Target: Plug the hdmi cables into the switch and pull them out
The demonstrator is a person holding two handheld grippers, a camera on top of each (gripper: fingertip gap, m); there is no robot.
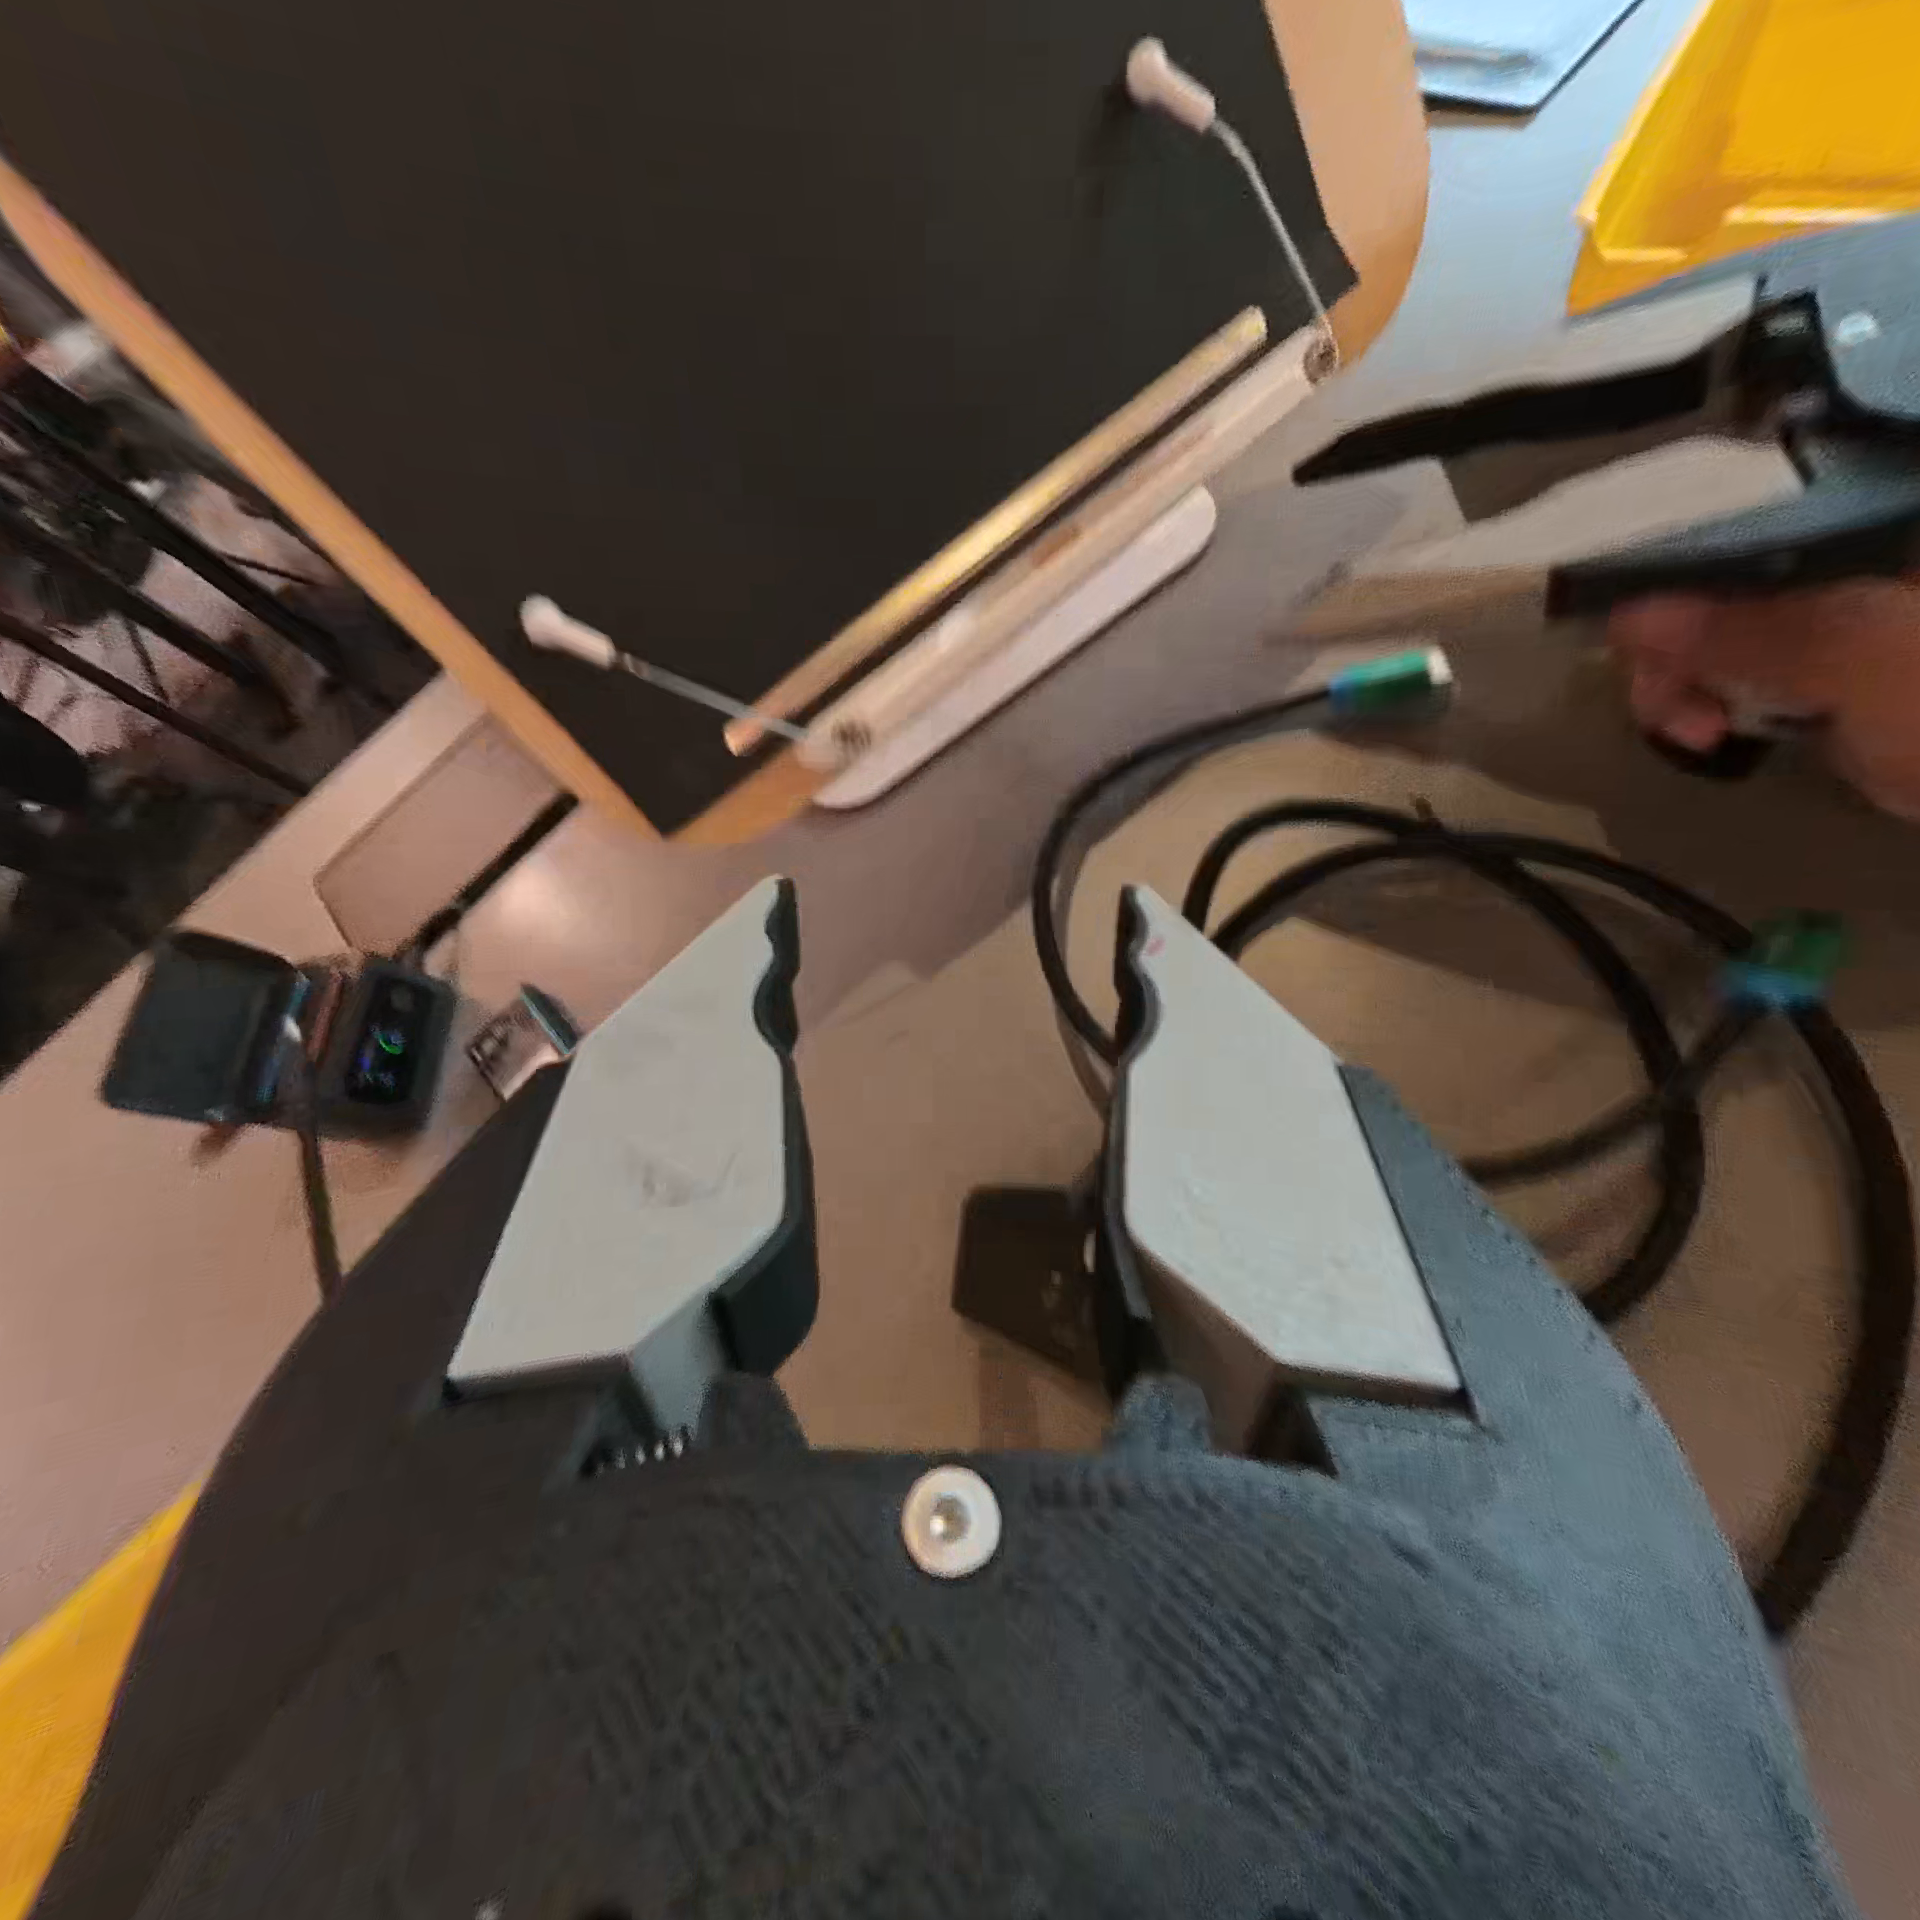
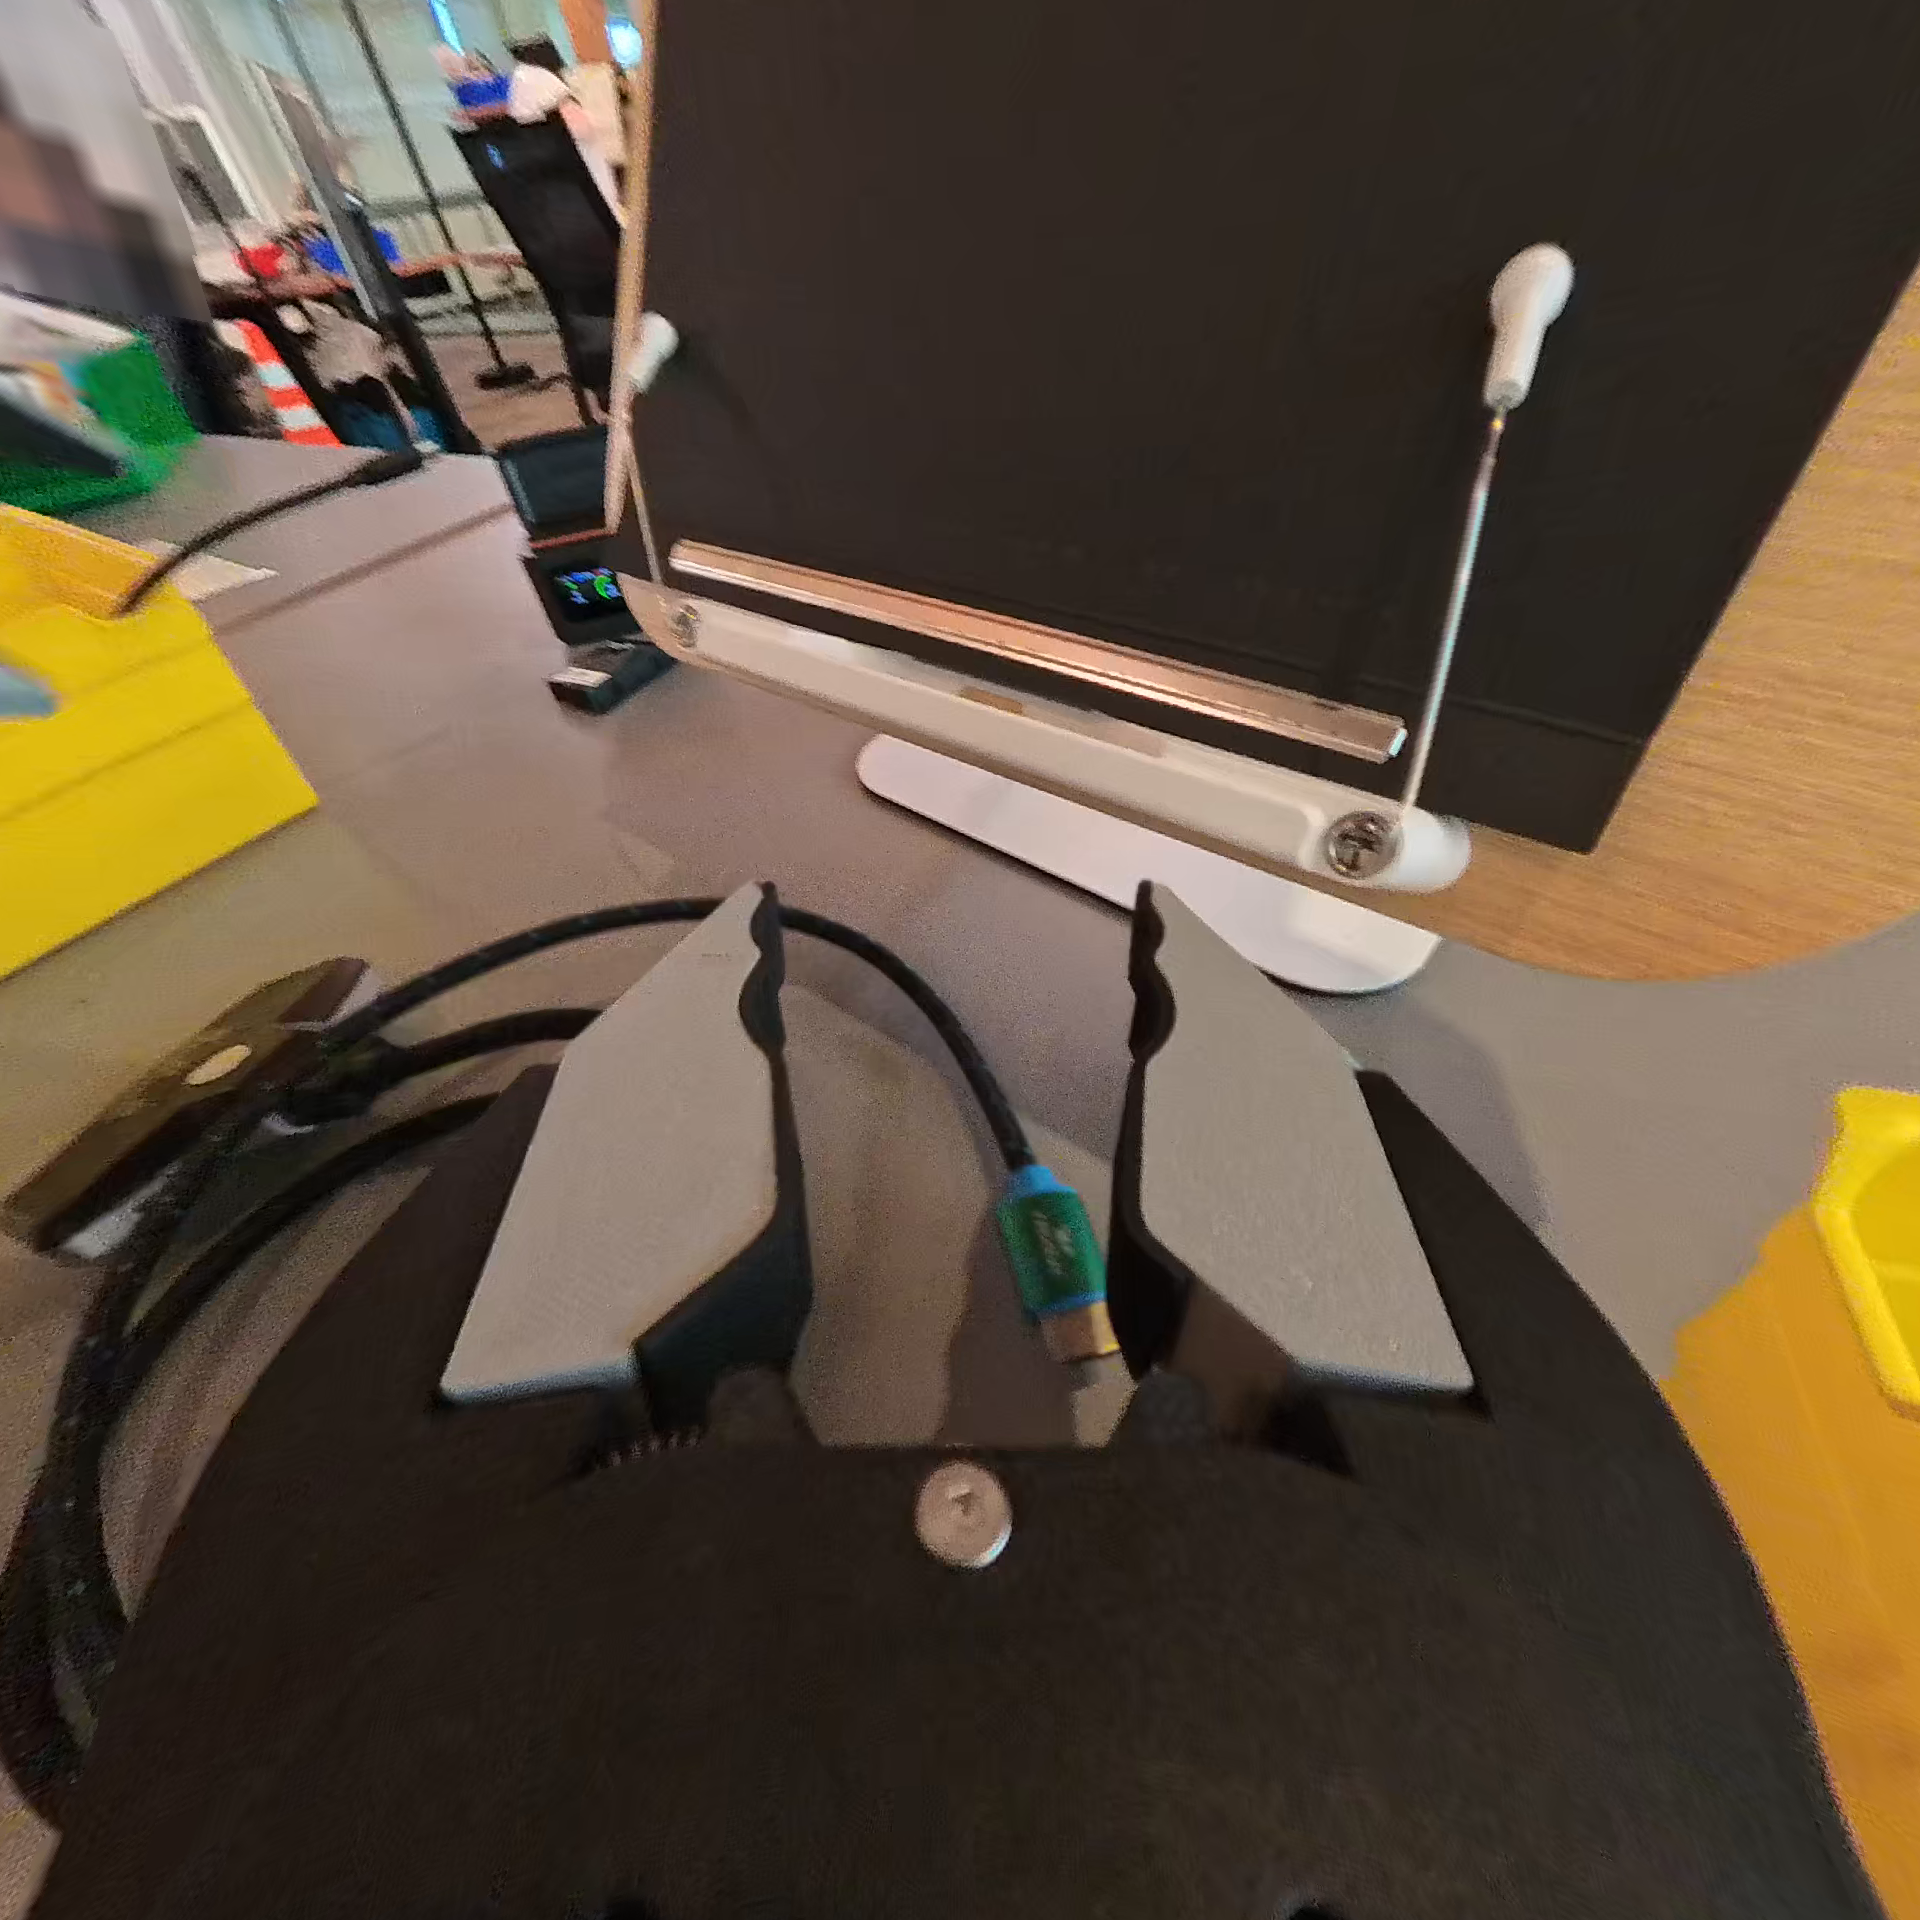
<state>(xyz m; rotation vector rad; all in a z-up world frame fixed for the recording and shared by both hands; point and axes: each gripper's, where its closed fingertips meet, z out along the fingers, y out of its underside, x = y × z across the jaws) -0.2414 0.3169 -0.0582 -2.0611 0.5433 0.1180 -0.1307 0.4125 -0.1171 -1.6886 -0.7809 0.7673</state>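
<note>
Both wrist views are evenly lit by soft indoor light, with only faint shadows on the desk (image 2: 436, 727) and a bright glare streak along the metal strip (image 2: 1039, 644) of the dark board. The wide-angle lens bends straight lines near the frame edges. The left wrist view is smeared throughout, most strongly on the black cables (image 1: 1558, 1039) and the far gripper (image 1: 1662, 488).

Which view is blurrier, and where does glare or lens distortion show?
Left wrist view: motion-smeared throughout, the right gripper worst; the board's edges bow. Right wrist view: sharper, the green plug crisp; glare on the metal strip.
</note>
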